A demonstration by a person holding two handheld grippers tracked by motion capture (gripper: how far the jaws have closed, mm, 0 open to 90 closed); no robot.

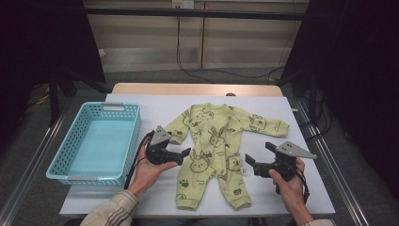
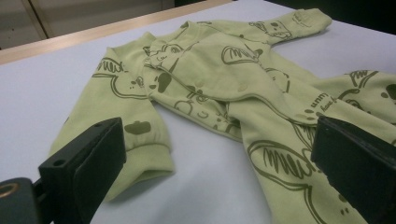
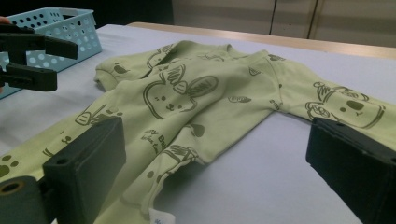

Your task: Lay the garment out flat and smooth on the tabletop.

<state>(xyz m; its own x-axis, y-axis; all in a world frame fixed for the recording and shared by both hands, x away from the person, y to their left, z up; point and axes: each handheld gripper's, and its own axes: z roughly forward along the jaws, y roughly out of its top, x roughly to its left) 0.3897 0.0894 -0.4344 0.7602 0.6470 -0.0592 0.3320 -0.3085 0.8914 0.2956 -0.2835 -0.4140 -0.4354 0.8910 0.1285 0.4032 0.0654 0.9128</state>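
A: High view: the green baby romper (image 1: 214,146) lies flat on the white surface (image 1: 141,197), right of the blue basket (image 1: 96,141). Its long axis runs from neck at the far edge to legs toward the person; the sleeves extend sideways.

B: Left gripper (image 1: 186,153)?

A: Held level in the left hand (image 1: 150,167), pointing right at the romper's edge. Jaws wide, nothing between them.

B: Right gripper (image 1: 249,162)?

A: Held level in the right hand (image 1: 287,181), pointing left at the romper's opposite edge. Jaws wide, nothing gripped.
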